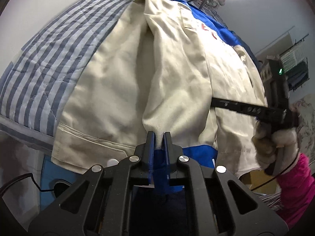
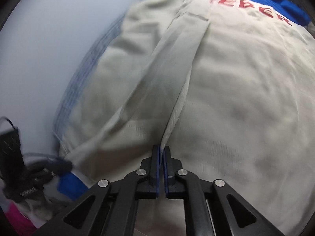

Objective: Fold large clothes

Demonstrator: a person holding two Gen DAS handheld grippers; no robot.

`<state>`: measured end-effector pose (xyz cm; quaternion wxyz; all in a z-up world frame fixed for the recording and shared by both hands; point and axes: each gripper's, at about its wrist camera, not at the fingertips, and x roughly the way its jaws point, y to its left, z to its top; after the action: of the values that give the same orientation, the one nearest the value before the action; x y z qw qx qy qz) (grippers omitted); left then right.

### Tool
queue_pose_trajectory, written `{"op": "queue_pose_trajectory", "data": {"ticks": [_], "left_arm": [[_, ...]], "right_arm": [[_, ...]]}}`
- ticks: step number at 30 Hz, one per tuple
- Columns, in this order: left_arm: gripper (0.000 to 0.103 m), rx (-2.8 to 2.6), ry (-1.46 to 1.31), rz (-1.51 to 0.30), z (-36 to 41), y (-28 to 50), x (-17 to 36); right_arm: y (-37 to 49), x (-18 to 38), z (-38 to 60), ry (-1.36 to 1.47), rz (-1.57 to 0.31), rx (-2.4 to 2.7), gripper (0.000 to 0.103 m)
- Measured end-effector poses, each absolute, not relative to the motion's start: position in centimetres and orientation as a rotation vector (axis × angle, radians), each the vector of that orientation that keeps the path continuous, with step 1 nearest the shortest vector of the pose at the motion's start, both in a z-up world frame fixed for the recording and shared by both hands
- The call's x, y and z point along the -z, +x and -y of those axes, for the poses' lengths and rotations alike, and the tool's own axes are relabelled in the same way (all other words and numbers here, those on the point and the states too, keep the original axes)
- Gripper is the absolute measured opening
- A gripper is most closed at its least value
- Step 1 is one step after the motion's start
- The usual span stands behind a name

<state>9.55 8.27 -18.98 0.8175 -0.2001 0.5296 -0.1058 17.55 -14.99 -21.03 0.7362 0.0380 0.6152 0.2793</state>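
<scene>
Cream and blue jacket (image 1: 122,82) lying spread on striped quilt (image 1: 39,63), left gripper (image 1: 159,135) pinching a raised fold at its hem, right gripper (image 2: 161,149) clamping another cream fold, gloved hand (image 1: 275,143) gripping handle.

Both wrist cameras look steeply down, close over the same cream jacket (image 1: 122,74), from opposite sides.
</scene>
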Motion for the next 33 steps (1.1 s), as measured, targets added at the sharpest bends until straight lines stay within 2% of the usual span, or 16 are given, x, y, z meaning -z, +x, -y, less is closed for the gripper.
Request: {"op": "queue_pose_trajectory", "data": {"ticks": [1, 2, 3, 4, 5, 8, 9, 10, 12, 18, 26, 29, 30, 31, 33], "left_arm": [[0.009, 0.222, -0.428, -1.124, -8.2, 9.4, 18.9], [0.013, 0.218, -0.441, -1.121, -8.0, 9.3, 18.9], [0.026, 0.221, -0.470, -1.119, -8.2, 9.2, 19.0], [0.041, 0.225, -0.508, -1.117, -8.5, 9.2, 19.2], [0.046, 0.222, -0.537, -1.115, -8.8, 9.0, 19.5], [0.047, 0.216, -0.615, -1.119, -9.2, 8.8, 20.8], [0.043, 0.219, -0.630, -1.114, -9.2, 8.7, 21.0], [0.023, 0.231, -0.632, -1.109, -9.0, 8.7, 20.9], [0.009, 0.244, -0.604, -1.109, -8.6, 8.8, 20.7], [0.006, 0.286, -0.599, -1.053, -8.4, 7.8, 18.5], [0.006, 0.303, -0.578, -1.038, -8.7, 7.5, 17.4], [0.006, 0.311, -0.575, -1.055, -9.0, 7.5, 17.9], [0.006, 0.308, -0.568, -1.057, -9.0, 7.5, 17.9], [0.005, 0.308, -0.565, -1.058, -9.1, 7.3, 18.1], [0.005, 0.307, -0.566, -1.059, -9.6, 7.1, 18.1]], "right_arm": [[17.6, 20.4, 15.1, 0.070, -1.345, -0.611, 0.022], [17.5, 19.5, 15.1, 0.061, -1.321, -0.617, 0.030], [17.5, 18.3, 15.1, 0.042, -1.274, -0.619, 0.034], [17.6, 16.9, 15.0, 0.016, -1.234, -0.617, 0.035], [17.8, 16.0, 14.9, 0.002, -1.211, -0.620, 0.035], [19.9, 12.8, 14.0, -0.003, -1.141, -0.641, 0.036], [20.7, 11.9, 13.5, -0.001, -1.124, -0.645, 0.040], [21.7, 11.0, 12.8, 0.001, -1.111, -0.653, 0.047], [23.4, 10.0, 11.0, -0.004, -1.089, -0.664, 0.052], [28.2, 10.7, 3.1, -0.092, -1.085, -0.669, 0.053], [35.5, 15.5, -5.0, -0.223, -1.137, -0.506, 0.054], [37.3, 17.2, -6.7, -0.268, -1.148, -0.458, 0.049], [37.8, 17.8, -7.3, -0.297, -1.152, -0.435, 0.039], [38.3, 18.5, -7.7, -0.327, -1.158, -0.410, 0.022], [38.9, 19.1, -7.8, -0.351, -1.160, -0.385, 0.005]]}}
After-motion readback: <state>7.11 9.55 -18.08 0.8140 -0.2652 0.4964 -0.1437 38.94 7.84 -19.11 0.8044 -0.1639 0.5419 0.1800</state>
